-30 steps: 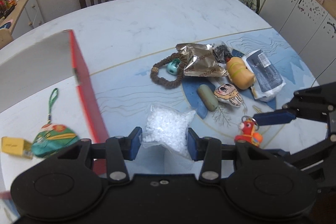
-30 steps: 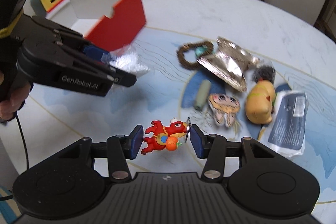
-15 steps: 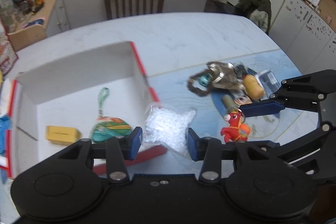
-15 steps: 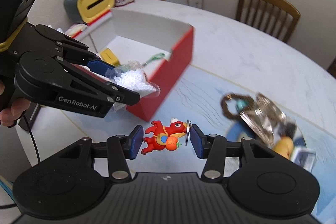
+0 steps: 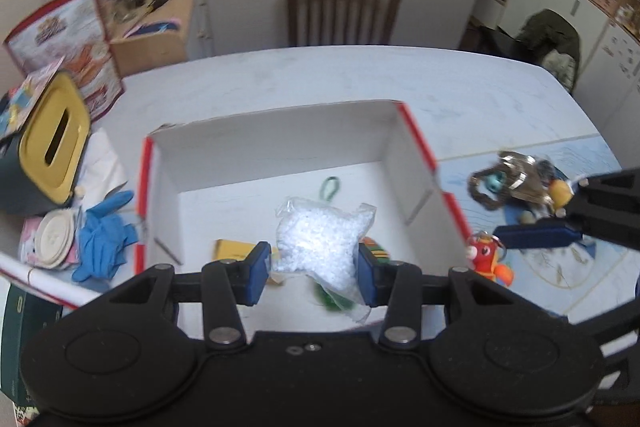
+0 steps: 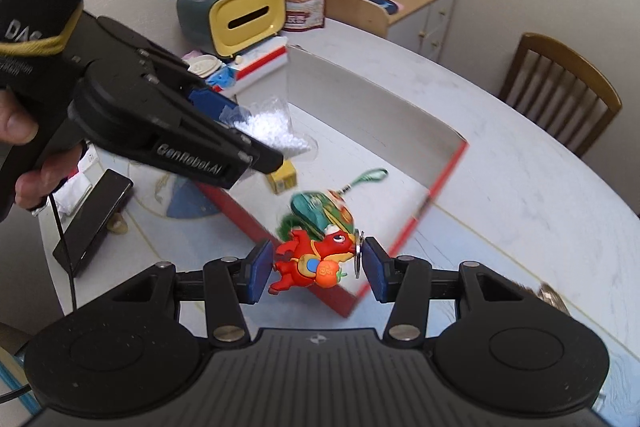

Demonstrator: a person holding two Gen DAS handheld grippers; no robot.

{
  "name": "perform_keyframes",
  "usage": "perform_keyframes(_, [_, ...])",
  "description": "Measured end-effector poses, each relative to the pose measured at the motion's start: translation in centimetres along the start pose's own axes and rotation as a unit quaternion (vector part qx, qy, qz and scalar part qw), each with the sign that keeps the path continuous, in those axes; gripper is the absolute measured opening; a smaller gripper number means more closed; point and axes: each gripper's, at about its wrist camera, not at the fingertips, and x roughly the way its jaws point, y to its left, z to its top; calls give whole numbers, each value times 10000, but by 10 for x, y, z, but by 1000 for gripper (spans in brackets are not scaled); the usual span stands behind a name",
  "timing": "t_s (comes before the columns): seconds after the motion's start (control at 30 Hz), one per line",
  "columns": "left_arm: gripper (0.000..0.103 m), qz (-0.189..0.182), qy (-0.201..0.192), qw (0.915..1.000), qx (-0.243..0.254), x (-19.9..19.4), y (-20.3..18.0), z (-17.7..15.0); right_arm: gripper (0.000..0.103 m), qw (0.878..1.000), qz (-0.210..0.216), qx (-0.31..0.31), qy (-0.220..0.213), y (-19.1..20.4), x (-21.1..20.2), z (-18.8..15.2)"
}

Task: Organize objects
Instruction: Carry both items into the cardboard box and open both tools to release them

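The left tongs [image 5: 310, 269] are closed on a clear bag of white pellets [image 5: 320, 243], gripping it across its lower half so the rest stands up past the blue pads. The bag hangs directly over the open interior of the red-edged white box [image 5: 276, 143], above the yellow carton [image 5: 234, 249] and the green pouch with a loop strap [image 6: 322, 213] already lying on the box floor. For the release, what matters is that the bag sits inside the box walls on all sides, so letting go should drop it straight in, probably onto the pouch.

The right tongs [image 6: 314, 269] are closed on a red horse keychain toy [image 6: 310, 261], pinched end to end with its long axis running across the gap between the pads. It hangs just outside the near right corner of the box, beside the red wall and not yet over the opening. The left tongs are therefore the better placed; the right must travel inward over the wall first. More loose items [image 5: 508, 181] remain on the surface [image 5: 360, 79] beyond the box.
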Motion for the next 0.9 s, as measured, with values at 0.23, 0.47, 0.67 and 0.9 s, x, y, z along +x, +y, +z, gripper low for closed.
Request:
perform_keyframes(0.23, [43, 242, 122, 9993, -259, 19, 32, 10, 48, 9999, -81, 0, 67, 12, 35, 26])
perform_keyframes(0.47, [43, 413, 215, 9989, -109, 47, 37, 24, 48, 9990, -350, 128, 239, 7, 80, 48])
perform_keyframes(0.67, [43, 513, 389, 9979, -61, 76, 44, 35, 48, 9977, -516, 251, 366, -1, 114, 62])
perform_keyframes(0.9, [43, 528, 613, 9967, 40, 112, 47, 45, 48, 9966, -547, 353, 502, -8, 150, 70])
